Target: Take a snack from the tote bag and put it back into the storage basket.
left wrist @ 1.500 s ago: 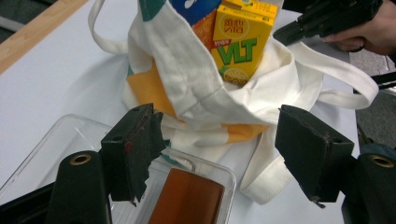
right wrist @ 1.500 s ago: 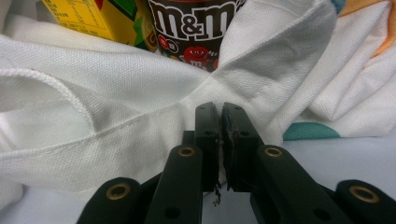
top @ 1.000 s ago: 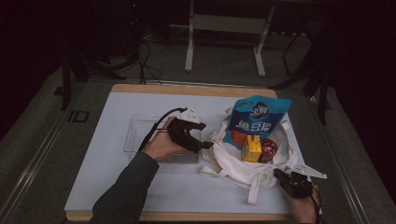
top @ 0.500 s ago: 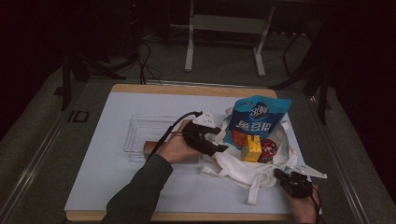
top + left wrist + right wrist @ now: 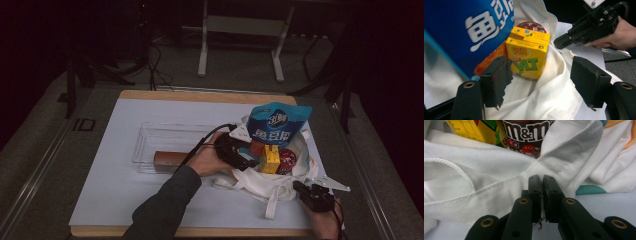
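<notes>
While the left gripper (image 5: 248,161) hangs at the mouth of the white tote bag (image 5: 265,184), its 2 jaws stand wide apart with nothing pressed between them; they have just been closing a little from their widest, then eased back. Seen from the left gripper view, the yellow drink carton (image 5: 528,56) sits just ahead of the jaws, nearer the left one, whose torn pad (image 5: 502,78) overlaps the carton's lower corner in the picture; whether it touches cannot be told. Behind the carton, farther from the jaws, a round dark candy tub (image 5: 532,26) shows its lid, and to the carton's left a big blue snack pouch (image 5: 466,32) leans upright in the bag. An orange packet (image 5: 491,60) peeks out between pouch and carton.

At the bag's near edge, the right gripper (image 5: 303,191) has its jaws pinched together on the bag's cloth, with the hem caught between the pads in the right gripper view. Behind the left hand (image 5: 209,159), a clear tray (image 5: 150,145) lies on the table (image 5: 120,190) with a brown bar (image 5: 170,159) in it.
</notes>
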